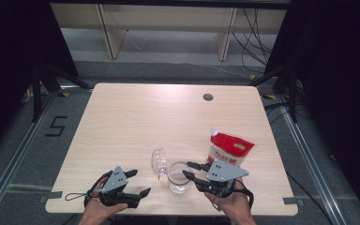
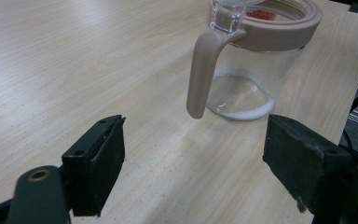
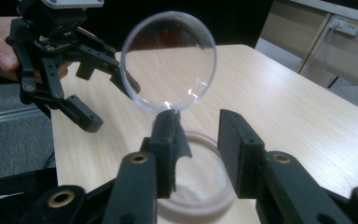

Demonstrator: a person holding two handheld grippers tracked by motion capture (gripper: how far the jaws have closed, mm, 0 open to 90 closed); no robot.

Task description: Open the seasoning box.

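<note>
High view: glass jar (image 1: 179,180) stands at the counter's (image 1: 136,117) near edge, lid (image 1: 159,161) flipped upright. Right hand-held gripper (image 1: 187,170) part-open over the rim, holding nothing; left hand-held gripper (image 1: 138,183) wide open, empty. Best to steady the handle (image 2: 203,70) first.

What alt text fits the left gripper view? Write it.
A clear glass jar with a beige rim and beige handle stands on a pale wooden table. The left tool points at it, open, black jaws wide apart and empty.

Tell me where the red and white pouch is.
High view: the red and white pouch lies on the table's right side, just behind the right hand-held gripper.
</note>
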